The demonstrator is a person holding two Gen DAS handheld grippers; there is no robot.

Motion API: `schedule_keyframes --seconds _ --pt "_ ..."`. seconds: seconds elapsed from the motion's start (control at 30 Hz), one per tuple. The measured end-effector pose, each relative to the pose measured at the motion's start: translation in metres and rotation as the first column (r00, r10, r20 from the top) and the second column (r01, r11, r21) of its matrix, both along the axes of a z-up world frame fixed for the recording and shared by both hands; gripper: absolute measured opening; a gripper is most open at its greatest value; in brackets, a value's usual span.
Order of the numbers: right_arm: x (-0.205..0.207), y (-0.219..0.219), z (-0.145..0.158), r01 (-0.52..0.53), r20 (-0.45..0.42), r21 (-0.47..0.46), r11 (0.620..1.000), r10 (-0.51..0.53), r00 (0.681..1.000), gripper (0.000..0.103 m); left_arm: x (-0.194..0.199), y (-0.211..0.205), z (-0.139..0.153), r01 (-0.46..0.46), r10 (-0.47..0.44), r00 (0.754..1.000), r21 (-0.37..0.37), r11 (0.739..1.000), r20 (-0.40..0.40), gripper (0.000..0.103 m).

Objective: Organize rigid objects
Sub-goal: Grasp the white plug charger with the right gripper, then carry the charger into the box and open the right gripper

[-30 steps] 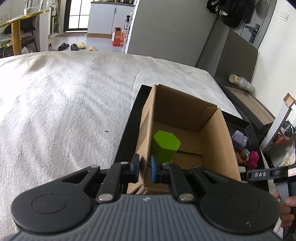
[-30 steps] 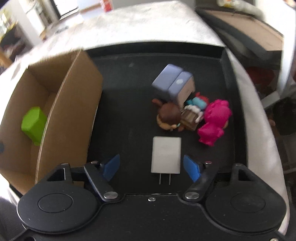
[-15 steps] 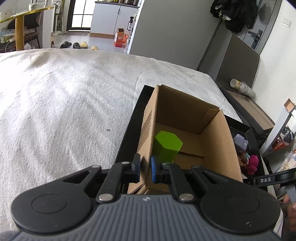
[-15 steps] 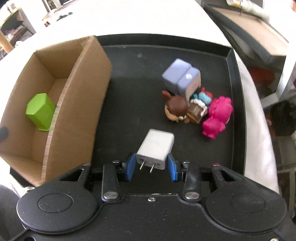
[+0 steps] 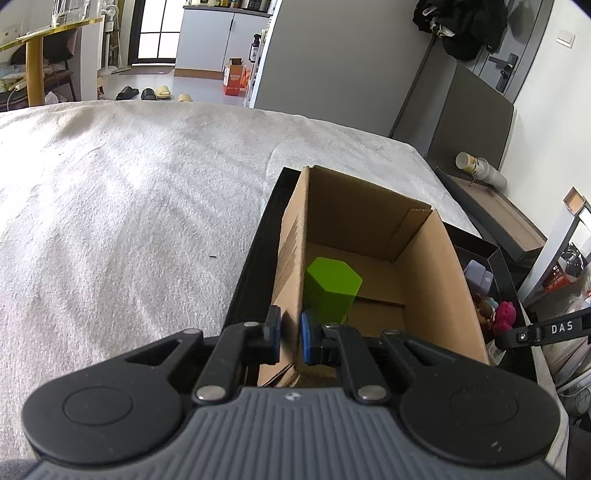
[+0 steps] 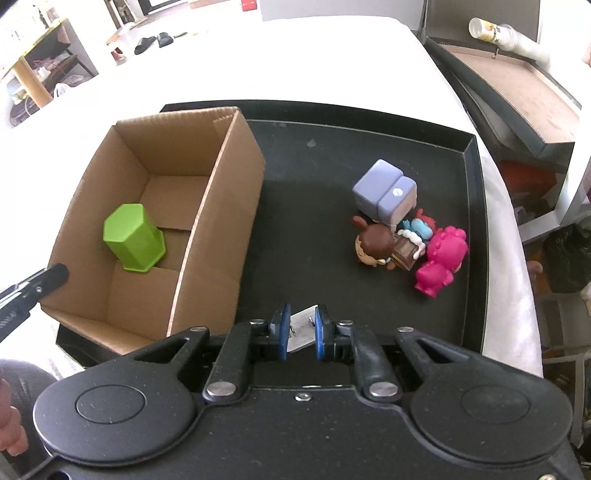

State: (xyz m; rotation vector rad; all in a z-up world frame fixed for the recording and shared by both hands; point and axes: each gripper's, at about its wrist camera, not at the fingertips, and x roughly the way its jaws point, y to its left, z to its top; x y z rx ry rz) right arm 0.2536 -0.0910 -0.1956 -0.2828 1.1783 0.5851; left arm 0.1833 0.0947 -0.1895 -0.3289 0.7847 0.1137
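Observation:
My right gripper (image 6: 300,328) is shut on a white plug adapter (image 6: 303,328), held clear above the black tray (image 6: 476,236). On the tray lie a lavender block (image 6: 384,192), a brown-haired figure (image 6: 375,243) and a pink figure (image 6: 441,260). A cardboard box (image 6: 218,206) stands at the tray's left with a green hexagonal cup (image 6: 133,238) inside. My left gripper (image 5: 290,334) is shut on the near end of the box's left wall (image 5: 290,280); the green cup (image 5: 330,290) shows just past its pads.
The tray rests on a white fuzzy blanket (image 5: 129,206). To the right stand a low wooden-topped shelf (image 6: 517,77) with a bottle lying on it (image 6: 506,35) and clutter below. A person's fingers (image 6: 14,424) show at the lower left.
My right gripper closed on the white plug adapter, turned it on edge and lifted it off the tray. The left gripper stayed clamped on the box wall.

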Motion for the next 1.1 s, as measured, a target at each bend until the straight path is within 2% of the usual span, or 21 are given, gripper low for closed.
schedule_keyframes --seconds 0.27,0.53,0.8,0.93,1.1 --pt "-0.001 0.004 0.022 -0.02 0.03 0.011 1.0 0.02 0.999 0.014 0.0 0.001 -0.002 0.0 0.0 1.0 0.001 1.0 -0.001 0.01" --pt "0.004 0.022 0.066 -0.054 0.107 0.055 0.997 0.048 0.993 0.014 0.001 0.001 -0.003 0.002 -0.002 1.0 0.0 1.0 -0.004 0.01" --pt "0.007 0.05 0.1 -0.132 0.17 0.093 0.987 0.115 0.979 0.014 0.002 -0.003 -0.004 0.01 -0.009 1.0 0.039 0.999 -0.018 0.01" --pt "0.01 0.066 0.107 -0.164 0.192 0.106 0.981 0.141 0.971 0.014 0.002 -0.003 -0.004 0.009 -0.009 1.0 0.034 0.999 -0.017 0.01" --pt "0.01 0.086 0.103 -0.193 0.191 0.125 0.973 0.167 0.967 0.014 0.002 -0.004 -0.004 0.01 -0.009 1.0 0.041 0.999 -0.02 0.01"
